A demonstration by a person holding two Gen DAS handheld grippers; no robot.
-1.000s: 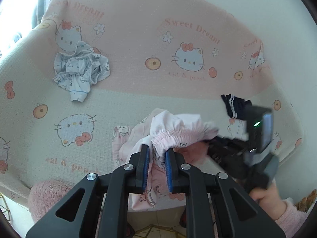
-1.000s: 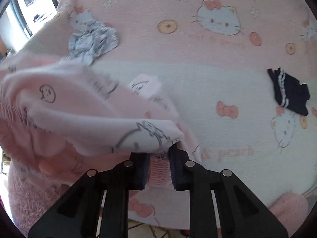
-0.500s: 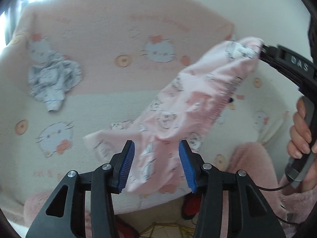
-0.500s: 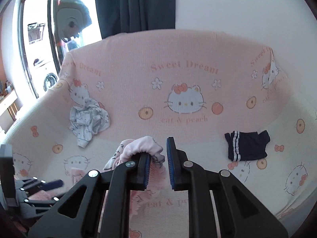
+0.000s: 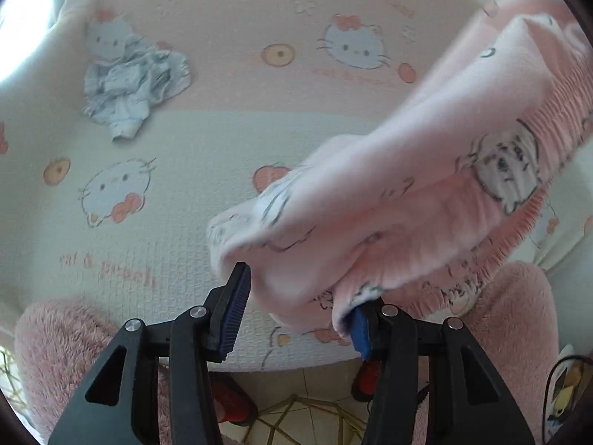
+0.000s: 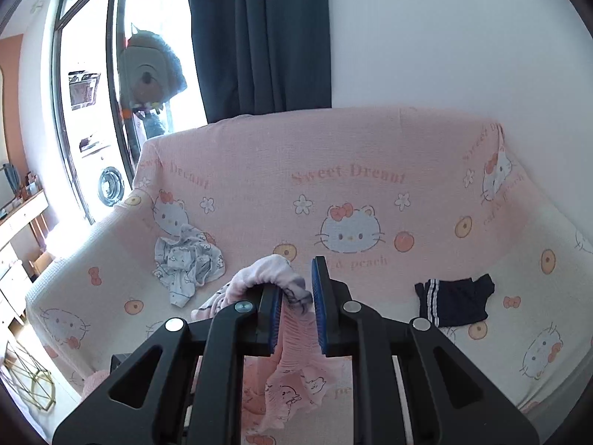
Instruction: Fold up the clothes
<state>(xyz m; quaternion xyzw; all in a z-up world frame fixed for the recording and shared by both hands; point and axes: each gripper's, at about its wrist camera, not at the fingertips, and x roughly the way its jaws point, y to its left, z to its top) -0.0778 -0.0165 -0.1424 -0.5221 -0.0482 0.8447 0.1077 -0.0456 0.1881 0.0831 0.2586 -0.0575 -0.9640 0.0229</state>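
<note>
A pink printed garment with a gathered elastic waistband [image 5: 407, 204] hangs in the air over the sofa, stretching from the upper right down to my left gripper [image 5: 298, 311]. That gripper is wide open, and the garment's lower edge sits between its blue pads, resting against the right one. In the right wrist view my right gripper [image 6: 296, 285] is shut on the bunched waistband of the pink garment [image 6: 296, 356], which dangles below the fingers.
A crumpled pale blue garment [image 5: 129, 85] [image 6: 189, 263] lies at the sofa's back left. Dark navy shorts with white stripes [image 6: 452, 300] lie on the right. A pink cartoon-cat cover [image 6: 370, 148] drapes the sofa. Fluffy pink fabric [image 5: 55, 333] sits at the near edge.
My left gripper let go of the waistband and opened wide. The right gripper lifted the pink garment off the seat. The left's open jaws now straddle its lower edge.
</note>
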